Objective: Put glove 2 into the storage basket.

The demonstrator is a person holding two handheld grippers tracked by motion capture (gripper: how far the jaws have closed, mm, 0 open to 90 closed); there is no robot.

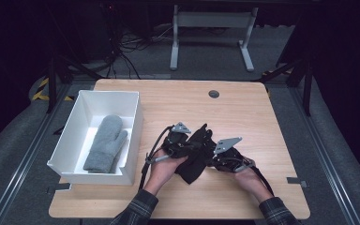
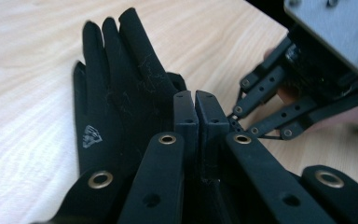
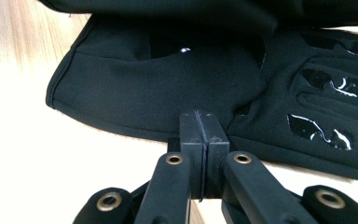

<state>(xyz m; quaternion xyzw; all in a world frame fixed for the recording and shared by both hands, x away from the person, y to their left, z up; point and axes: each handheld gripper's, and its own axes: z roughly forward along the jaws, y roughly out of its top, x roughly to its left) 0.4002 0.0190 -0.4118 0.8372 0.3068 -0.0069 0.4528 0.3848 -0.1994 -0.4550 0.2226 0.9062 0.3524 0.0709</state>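
A black glove point(image 1: 196, 157) is seen in the middle of the wooden table point(image 1: 262, 122), soft, light and floppy. The left hand-held gripper point(image 2: 196, 109) is squeezed together beside it, and the right hand-held gripper point(image 3: 203, 128) is squeezed together at its edge; whether cloth is pinched cannot be told. It is best taken by the cuff. A grey mitten point(image 1: 105, 143) is kept in a white box point(image 1: 72, 122), and the room is dark

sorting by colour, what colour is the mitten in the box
Grey; the mitten shows best in the high view.

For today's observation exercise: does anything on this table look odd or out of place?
Mildly: the grey mitten lies alone in the white box, with no partner in sight. The black glove on the table looks undamaged.
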